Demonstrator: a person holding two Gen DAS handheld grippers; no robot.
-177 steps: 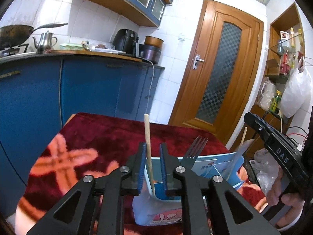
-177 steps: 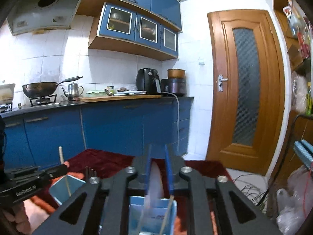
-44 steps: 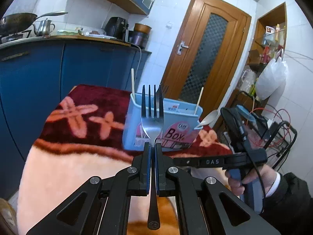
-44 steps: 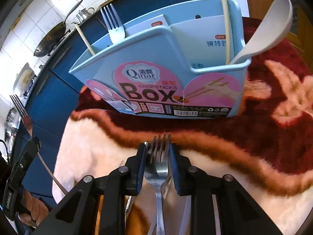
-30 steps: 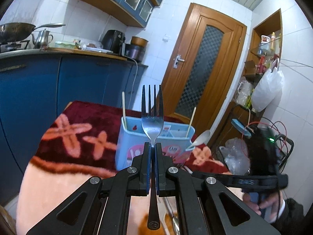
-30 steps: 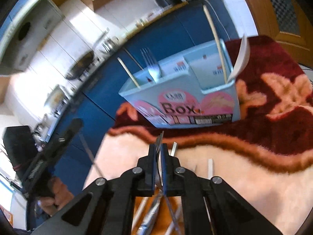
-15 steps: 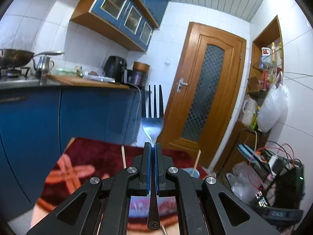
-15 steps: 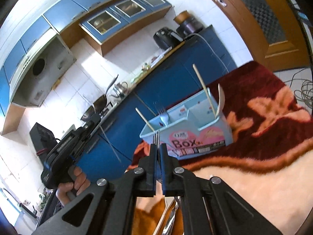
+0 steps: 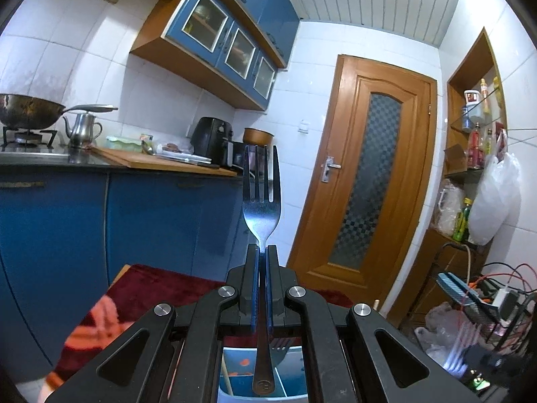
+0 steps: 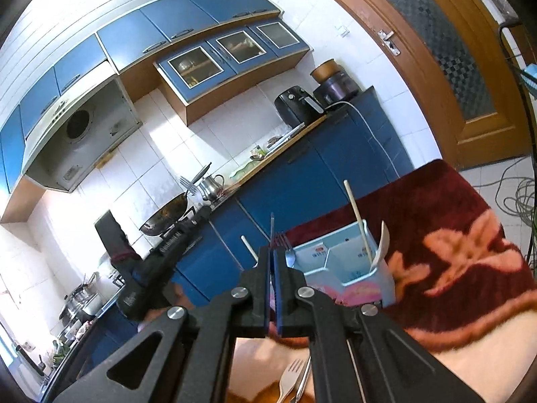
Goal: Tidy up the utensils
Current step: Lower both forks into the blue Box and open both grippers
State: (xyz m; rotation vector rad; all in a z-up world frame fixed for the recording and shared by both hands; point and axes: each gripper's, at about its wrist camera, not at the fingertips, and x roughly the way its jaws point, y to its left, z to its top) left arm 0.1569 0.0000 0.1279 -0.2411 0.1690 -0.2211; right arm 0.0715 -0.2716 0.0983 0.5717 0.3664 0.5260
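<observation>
The left gripper (image 9: 262,252) has its fingers (image 9: 251,268) closed on the neck of a fork (image 9: 261,201). The fork's long axis runs along the fingers: tines forward and up, handle end back toward the camera. This gripper points nearly level across the kitchen, above the blue utensil box (image 9: 295,362), whose open top shows below the linkage.

The right gripper (image 10: 271,252) is likewise clamped shut, holding a second fork (image 10: 272,228) edge-on, a thin tine projecting past the fingertips. It is rolled, so the room appears tilted. It points toward the utensil box (image 10: 355,275), which stands on the red patterned cloth (image 10: 453,235).

In the box, a fork (image 10: 289,252) stands tines up in the left compartment, and a chopstick (image 10: 357,215) and white spoon (image 10: 382,245) stand at the right end. Another chopstick (image 10: 250,248) leans at the left end. More cutlery (image 10: 290,379) lies on the cloth just below the right gripper.
</observation>
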